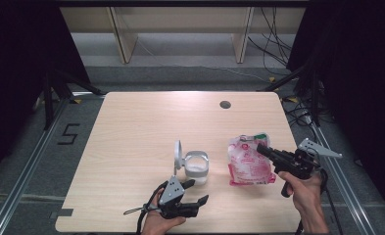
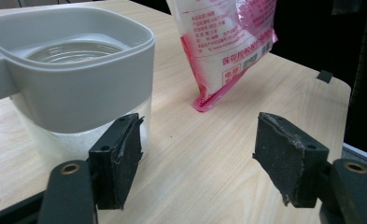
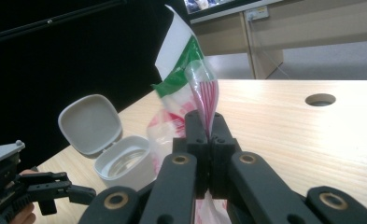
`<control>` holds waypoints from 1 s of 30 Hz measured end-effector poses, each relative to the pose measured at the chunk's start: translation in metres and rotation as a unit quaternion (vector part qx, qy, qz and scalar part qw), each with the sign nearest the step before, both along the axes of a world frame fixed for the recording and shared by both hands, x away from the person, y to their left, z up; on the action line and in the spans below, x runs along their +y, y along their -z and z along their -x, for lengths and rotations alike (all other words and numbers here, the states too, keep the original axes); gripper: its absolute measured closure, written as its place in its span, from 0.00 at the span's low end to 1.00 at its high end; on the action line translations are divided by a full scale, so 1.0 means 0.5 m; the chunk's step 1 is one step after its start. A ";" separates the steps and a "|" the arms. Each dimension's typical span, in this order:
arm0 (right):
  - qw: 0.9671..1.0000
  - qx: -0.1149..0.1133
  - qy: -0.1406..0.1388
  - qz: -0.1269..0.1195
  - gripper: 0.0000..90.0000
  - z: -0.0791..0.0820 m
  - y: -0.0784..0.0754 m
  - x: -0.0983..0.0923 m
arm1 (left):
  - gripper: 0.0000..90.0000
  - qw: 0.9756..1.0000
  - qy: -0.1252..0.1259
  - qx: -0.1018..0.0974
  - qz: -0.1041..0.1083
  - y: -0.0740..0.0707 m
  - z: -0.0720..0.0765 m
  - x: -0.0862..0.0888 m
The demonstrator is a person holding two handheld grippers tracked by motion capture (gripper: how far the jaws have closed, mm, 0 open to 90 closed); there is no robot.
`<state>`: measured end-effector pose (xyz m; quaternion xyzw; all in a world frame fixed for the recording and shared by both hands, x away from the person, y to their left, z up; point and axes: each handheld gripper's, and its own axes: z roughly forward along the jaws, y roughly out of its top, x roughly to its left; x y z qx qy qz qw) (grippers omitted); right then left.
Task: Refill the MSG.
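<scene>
A clear jar point(image 1: 196, 167) with a pale grey collar stands near the table's front, its flip lid point(image 1: 178, 154) standing up on the left side. In the left gripper view the jar point(image 2: 78, 79) is just beyond my left pad point(image 2: 123, 154), not touching it. My left gripper point(image 1: 199, 191) point(image 2: 197, 158) is open with bare table between its jaws. Right of the jar, a pink-and-white plastic bag point(image 1: 249, 164) point(image 2: 223, 42) is held up by its top. My right gripper point(image 1: 259, 147) point(image 3: 209, 140) is shut on the bag's point(image 3: 190, 88) green-edged upper rim.
The light wooden table point(image 1: 131, 127) has a round cable hole point(image 1: 225, 104) point(image 3: 320, 99) at the back right. Its front edge runs just below my left hand. Black curtains flank the table, floor rails run along both sides, and wooden shelving stands behind.
</scene>
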<state>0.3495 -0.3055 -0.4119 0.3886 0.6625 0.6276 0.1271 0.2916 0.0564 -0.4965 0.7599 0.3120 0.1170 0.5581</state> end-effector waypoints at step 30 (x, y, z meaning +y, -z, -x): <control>0.997 0.013 0.056 0.059 1.00 -0.003 0.023 -0.037 | 0.34 1.000 -0.017 -0.009 -0.008 0.000 -0.011 0.042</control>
